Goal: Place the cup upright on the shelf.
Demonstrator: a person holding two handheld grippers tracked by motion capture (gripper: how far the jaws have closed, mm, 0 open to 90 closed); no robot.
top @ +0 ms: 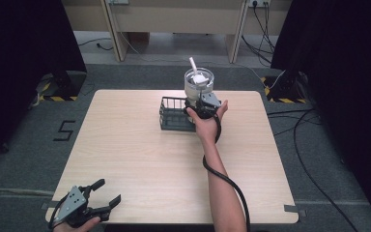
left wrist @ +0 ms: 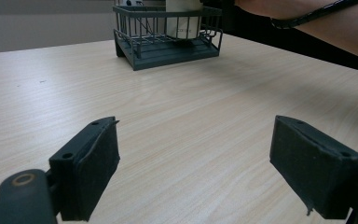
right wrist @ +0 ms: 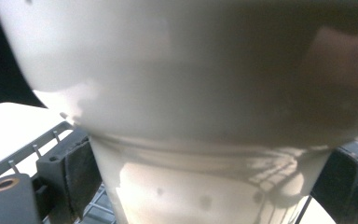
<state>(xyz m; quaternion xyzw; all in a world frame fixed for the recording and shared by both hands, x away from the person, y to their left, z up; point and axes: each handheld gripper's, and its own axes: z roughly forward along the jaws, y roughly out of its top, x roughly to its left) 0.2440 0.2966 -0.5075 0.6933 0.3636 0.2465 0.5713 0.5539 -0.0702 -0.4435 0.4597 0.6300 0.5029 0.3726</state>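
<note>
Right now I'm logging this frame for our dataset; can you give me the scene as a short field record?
surface: light wooden table
container: dark wire basket, far centre
object: white plastic cup with stick inside, at basket's right end
right gripper: jaws either side of cup's lower part
left gripper: open, near table's front left corner, holding nothing

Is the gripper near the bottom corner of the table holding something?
No, the left gripper is open over bare table, nothing between its jaws.

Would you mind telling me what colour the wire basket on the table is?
Dark grey, almost black; the basket shows best in the left gripper view.
</note>
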